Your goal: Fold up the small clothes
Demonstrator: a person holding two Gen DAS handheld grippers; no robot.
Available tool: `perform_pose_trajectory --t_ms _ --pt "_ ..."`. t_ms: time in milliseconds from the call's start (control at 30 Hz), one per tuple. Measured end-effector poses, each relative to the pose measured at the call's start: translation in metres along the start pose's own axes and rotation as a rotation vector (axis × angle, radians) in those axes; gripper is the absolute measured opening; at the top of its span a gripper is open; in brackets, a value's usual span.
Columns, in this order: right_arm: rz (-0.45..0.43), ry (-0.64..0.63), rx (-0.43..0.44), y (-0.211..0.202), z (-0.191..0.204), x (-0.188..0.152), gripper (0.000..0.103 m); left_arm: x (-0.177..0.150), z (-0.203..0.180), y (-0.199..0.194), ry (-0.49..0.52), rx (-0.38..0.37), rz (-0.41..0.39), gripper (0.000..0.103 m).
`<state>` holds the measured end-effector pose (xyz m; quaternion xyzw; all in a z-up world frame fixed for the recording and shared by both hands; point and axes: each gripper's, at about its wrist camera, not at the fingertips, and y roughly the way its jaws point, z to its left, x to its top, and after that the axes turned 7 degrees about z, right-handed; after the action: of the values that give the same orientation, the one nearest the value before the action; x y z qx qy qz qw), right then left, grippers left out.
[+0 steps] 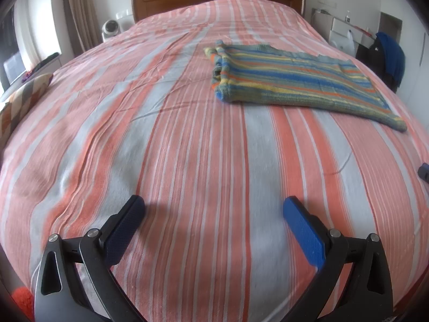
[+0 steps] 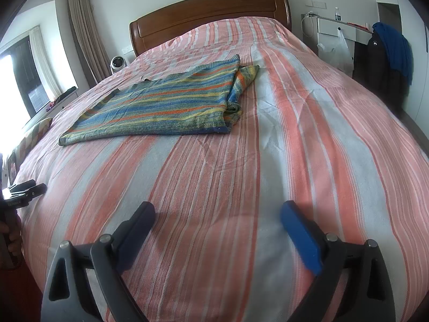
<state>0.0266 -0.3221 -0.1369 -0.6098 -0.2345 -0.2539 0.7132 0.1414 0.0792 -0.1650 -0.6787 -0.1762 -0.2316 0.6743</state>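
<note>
Striped knit top point(image 1: 300, 80) folded flat on the bedspread point(image 1: 174, 134), well ahead of both claws, left claw point(image 1: 214, 209) and right claw point(image 2: 217, 212) wide apart, holding nothing

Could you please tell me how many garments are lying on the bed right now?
1. A striped knitted garment lies flat on the bedspread, partly folded, well ahead of both open grippers. Other clothes hang off the bed at the right; anything outside the views could be missed.

black gripper arms, blue pads point(image 1: 304, 234) (silver screws)
</note>
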Motion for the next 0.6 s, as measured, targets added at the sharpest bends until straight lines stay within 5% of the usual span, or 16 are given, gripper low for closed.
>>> perform_pose_trajectory --t_ms 600 --pt "-0.001 0.0 -0.001 0.0005 -0.0001 0.0 0.095 -0.0026 -0.0003 -0.0001 0.001 0.001 0.006 0.103"
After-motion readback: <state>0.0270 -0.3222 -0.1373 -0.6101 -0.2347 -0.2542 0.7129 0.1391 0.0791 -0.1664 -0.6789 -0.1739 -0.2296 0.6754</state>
